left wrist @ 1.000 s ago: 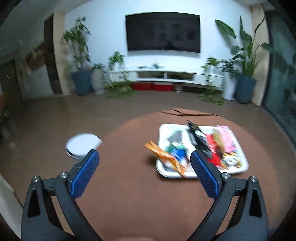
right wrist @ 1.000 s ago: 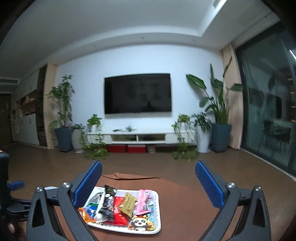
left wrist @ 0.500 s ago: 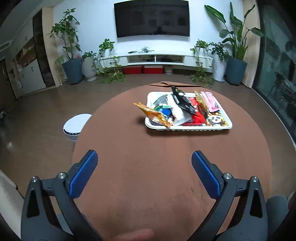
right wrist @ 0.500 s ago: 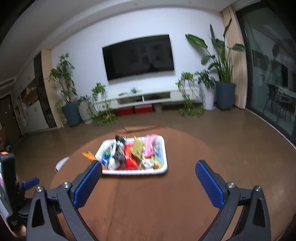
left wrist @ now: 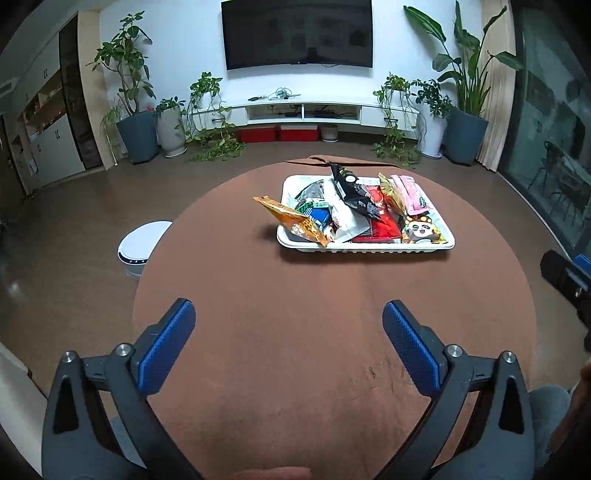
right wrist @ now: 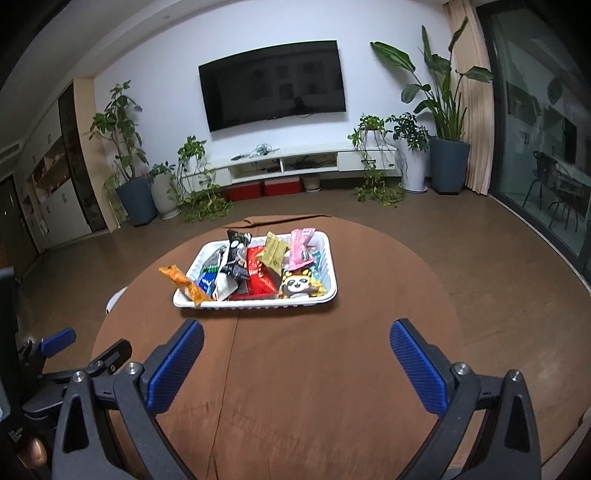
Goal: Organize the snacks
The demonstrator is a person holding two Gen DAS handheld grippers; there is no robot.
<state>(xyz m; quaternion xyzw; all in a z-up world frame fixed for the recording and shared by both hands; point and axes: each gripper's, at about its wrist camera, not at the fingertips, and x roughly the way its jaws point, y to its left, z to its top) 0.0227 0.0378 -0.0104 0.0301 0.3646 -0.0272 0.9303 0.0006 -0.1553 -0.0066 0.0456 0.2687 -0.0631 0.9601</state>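
A white tray (left wrist: 369,246) (right wrist: 258,303) stands on the far half of a round brown table (left wrist: 332,332) (right wrist: 314,369), piled with several snack packets. An orange packet (left wrist: 295,221) (right wrist: 183,282) hangs over its left rim. A black packet (left wrist: 351,190), a red one (left wrist: 384,225), a pink one (left wrist: 412,194) and a panda packet (left wrist: 421,230) (right wrist: 297,286) lie in it. My left gripper (left wrist: 288,341) is open and empty over the near table. My right gripper (right wrist: 295,356) is open and empty, well short of the tray.
A white round robot vacuum (left wrist: 142,245) sits on the floor left of the table. Potted plants (left wrist: 135,107), a TV (left wrist: 297,33) and a low white cabinet (left wrist: 303,110) line the far wall. Glass doors (right wrist: 546,147) are at right. The left gripper's body (right wrist: 44,369) shows in the right view.
Both grippers pulled back from the tray and tilted down, so the tray sits farther off and more table shows. Both stayed open and empty.
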